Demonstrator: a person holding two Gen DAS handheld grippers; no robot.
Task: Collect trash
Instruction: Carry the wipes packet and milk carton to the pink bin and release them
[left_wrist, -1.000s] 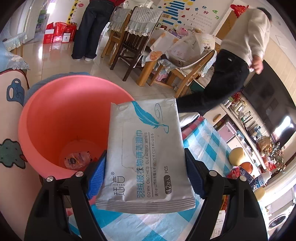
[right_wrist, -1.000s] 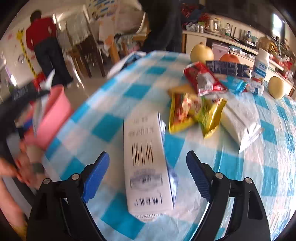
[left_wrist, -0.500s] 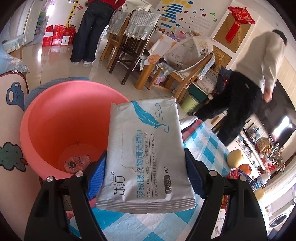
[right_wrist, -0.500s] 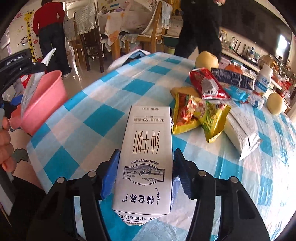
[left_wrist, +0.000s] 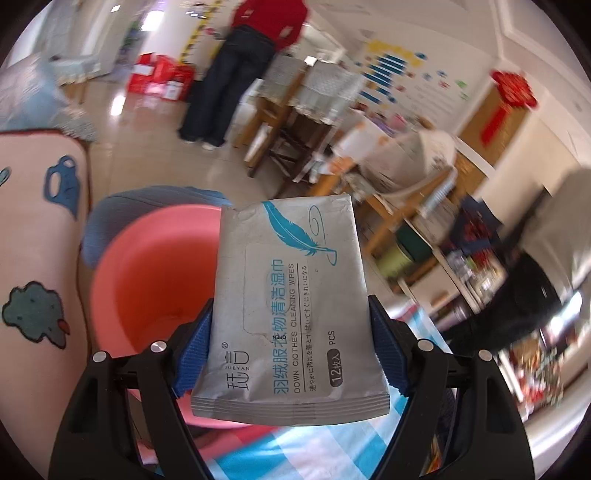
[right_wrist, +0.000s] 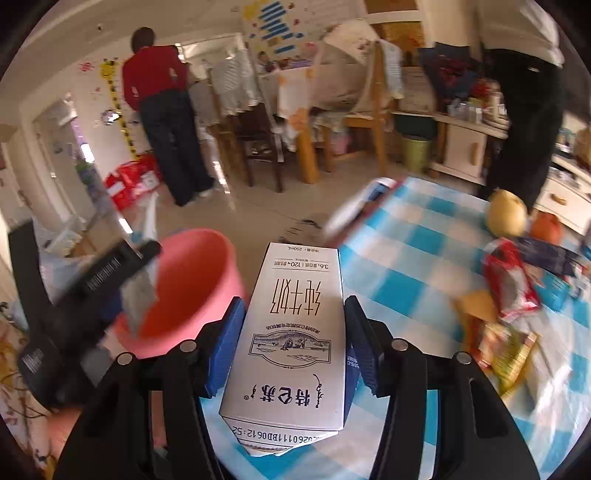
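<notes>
Left wrist view: the left tool (left_wrist: 290, 354) is clamped on a grey pack of cleaning wipes (left_wrist: 291, 306), with the pink bin (left_wrist: 147, 280) sitting at about 9 o'clock of it, just off the checked worktop (left_wrist: 332, 450) edge. On the right wrist view the right tool (right_wrist: 291, 339) has a white milk carton (right_wrist: 295, 332) between its blue pads, jaws closing on it. I'd carry each one fully over the pink rim before letting go, wipes first since they're nearer, and keep the two tools from bumping
</notes>
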